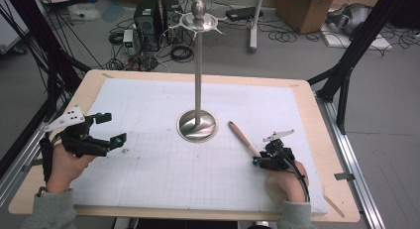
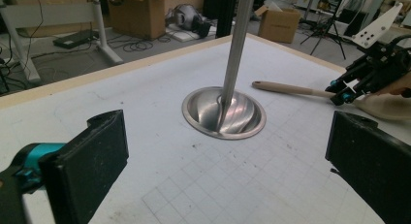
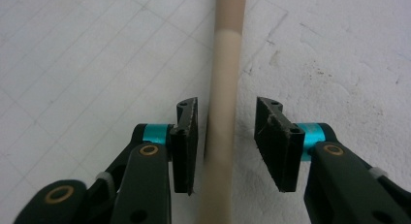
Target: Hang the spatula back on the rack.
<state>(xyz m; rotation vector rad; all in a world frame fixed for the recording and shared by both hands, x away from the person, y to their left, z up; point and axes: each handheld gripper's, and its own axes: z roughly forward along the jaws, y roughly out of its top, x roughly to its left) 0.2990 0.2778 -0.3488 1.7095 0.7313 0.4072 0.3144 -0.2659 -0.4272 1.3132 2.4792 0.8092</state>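
Note:
A steel stand rises from a round dished base at the middle of the white gridded mat; its thin pole ends in a hooked disc with a knob. To the right of the base lies a beige handle, slanting towards the person's right hand. My right gripper is open and low over the near end of that handle; one jaw stands on each side, with a small gap to both. My left gripper hovers open at the mat's left side, nothing between its jaws, facing the base.
The mat covers a wooden table with a metal rail along its right side. Cardboard boxes, cables and computer towers sit on the floor beyond the far edge. Black frame struts stand at both sides.

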